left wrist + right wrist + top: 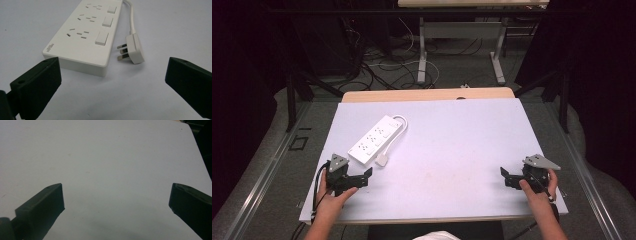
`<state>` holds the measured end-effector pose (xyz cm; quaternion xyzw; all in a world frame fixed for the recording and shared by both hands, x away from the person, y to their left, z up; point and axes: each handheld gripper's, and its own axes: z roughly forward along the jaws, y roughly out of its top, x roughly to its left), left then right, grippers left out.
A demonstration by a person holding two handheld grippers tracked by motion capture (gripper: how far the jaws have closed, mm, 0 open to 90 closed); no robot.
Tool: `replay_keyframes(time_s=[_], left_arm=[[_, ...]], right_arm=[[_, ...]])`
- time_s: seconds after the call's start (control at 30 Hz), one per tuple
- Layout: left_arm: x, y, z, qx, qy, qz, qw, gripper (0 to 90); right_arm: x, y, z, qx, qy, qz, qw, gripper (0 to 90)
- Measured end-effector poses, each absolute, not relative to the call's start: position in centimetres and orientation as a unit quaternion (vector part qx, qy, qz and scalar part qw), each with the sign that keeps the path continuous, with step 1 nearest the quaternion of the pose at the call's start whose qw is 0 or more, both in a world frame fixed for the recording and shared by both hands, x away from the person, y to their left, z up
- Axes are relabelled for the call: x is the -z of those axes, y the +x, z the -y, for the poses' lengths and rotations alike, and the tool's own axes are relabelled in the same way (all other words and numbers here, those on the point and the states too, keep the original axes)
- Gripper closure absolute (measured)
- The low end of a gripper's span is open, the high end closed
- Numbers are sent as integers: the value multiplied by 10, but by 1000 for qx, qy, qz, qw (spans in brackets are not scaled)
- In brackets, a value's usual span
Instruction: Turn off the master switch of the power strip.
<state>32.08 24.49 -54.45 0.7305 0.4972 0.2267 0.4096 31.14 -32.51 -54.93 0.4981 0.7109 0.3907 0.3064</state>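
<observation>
While both hands rest low on the white table [452,150], the high view has the left gripper [365,176] near the table's front-left corner, its jaws pointing right. The white power strip [376,138] lies just beyond it, angled up and to the right, with its plug [382,160] lying beside the strip's near end. The right gripper [505,176] sits near the front-right edge, well apart from the strip, jaws pointing left. Left gripper view: left gripper [112,82] jaws spread wide, holding nothing; power strip [83,37] ahead, three sockets with switches facing up, plug [133,48] pins-left beside it, cord [132,17] curving back. Right gripper view: right gripper [116,202] jaws spread wide over bare table [107,157].
</observation>
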Motion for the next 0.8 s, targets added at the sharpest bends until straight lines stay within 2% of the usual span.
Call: replay_keyframes(time_s=[0.8], left_arm=[[530, 319, -237, -218, 725, -498, 423, 7]], right_arm=[[554, 313, 324, -397, 506, -707, 295, 0]])
